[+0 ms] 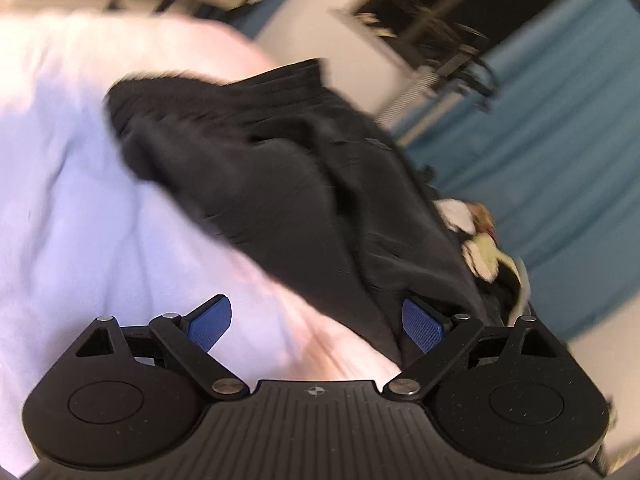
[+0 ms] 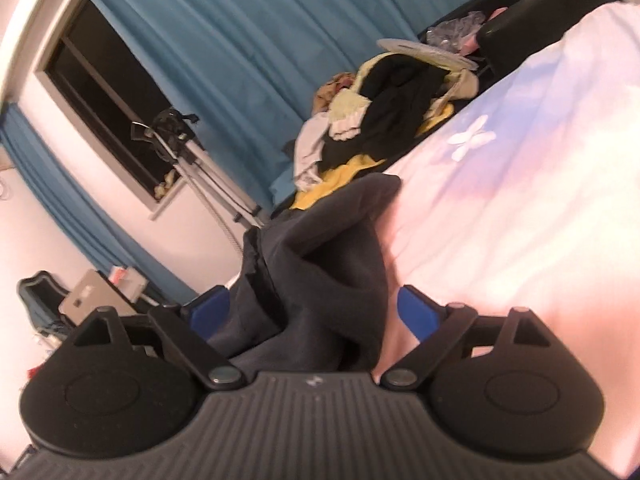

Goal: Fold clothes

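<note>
Left claw (image 1: 316, 322): mine, spread wide, gripping nothing.
Right claw (image 2: 316, 312): wide; dark garment (image 2: 320, 264) lies loosely between my pads.
Garment: crumpled on pink bed sheet (image 2: 520, 200).

teal curtains (image 2: 224, 40), dark window (image 2: 108, 120), tripod (image 2: 192, 160).

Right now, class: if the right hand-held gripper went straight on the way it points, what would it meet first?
Most likely the dark garment, bunched between the open right hand-held gripper pads; depth is unclear.
</note>
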`<state>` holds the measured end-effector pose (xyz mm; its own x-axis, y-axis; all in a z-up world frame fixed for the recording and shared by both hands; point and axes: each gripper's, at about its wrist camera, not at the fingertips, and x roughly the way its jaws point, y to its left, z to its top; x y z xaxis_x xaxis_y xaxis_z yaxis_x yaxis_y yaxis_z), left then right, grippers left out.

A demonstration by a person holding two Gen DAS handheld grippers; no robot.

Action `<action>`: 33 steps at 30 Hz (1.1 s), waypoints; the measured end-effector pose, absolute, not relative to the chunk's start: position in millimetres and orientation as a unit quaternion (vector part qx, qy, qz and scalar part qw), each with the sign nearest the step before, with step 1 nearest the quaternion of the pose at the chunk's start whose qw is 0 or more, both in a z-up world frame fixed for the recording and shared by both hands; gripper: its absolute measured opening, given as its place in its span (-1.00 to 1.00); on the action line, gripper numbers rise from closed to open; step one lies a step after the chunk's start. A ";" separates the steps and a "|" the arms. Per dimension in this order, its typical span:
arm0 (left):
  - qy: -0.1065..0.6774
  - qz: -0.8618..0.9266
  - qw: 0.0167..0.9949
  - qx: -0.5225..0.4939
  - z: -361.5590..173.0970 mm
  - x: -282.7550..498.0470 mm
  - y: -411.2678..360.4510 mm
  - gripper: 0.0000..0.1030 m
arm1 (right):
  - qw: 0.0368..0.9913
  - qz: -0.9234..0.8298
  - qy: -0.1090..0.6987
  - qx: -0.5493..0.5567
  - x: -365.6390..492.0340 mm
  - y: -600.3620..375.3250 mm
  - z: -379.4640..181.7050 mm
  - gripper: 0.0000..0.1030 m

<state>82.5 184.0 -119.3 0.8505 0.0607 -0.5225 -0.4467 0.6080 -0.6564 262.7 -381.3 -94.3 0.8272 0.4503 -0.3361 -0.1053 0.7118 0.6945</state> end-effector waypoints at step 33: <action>0.028 0.195 0.848 -0.491 -69.7 69.6 262.6 -0.65 | 0.935 0.073 0.021 0.347 236.1 -397.8 -13.1 -0.91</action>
